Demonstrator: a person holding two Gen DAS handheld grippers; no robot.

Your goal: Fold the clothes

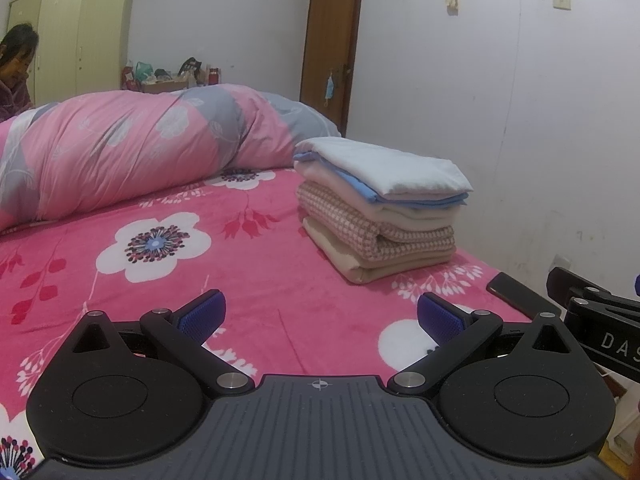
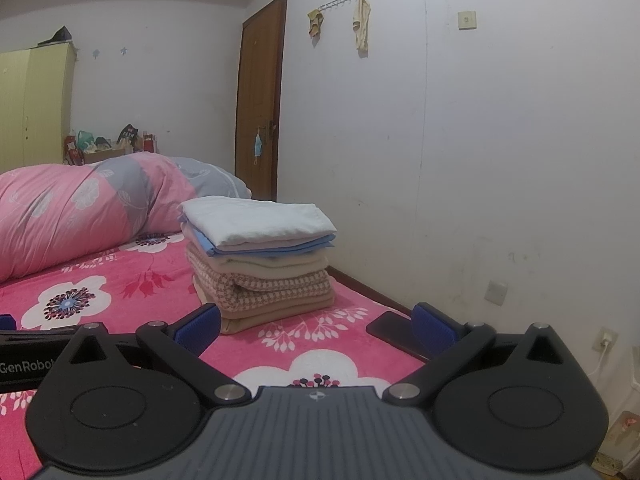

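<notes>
A stack of folded clothes [image 1: 380, 208] [image 2: 260, 256] sits on the pink flowered bed sheet [image 1: 248, 264] [image 2: 132, 280] near the wall: a white piece on top, then blue, cream, a pink check piece and a beige one at the bottom. My left gripper [image 1: 320, 314] is open low over the sheet, short of the stack, with nothing between its blue pads [image 1: 202, 316]. My right gripper [image 2: 316, 328] is open too and empty, just in front of the stack. The right gripper's body [image 1: 600, 332] shows at the right edge of the left wrist view.
A rolled pink and grey quilt [image 1: 140, 148] [image 2: 80, 208] lies across the far side of the bed. A dark phone [image 1: 516, 292] [image 2: 394, 334] lies on the bed's edge by the wall. A person [image 1: 16, 72] sits at the far left. A brown door [image 2: 260, 96] and a wardrobe [image 1: 80, 36] stand behind.
</notes>
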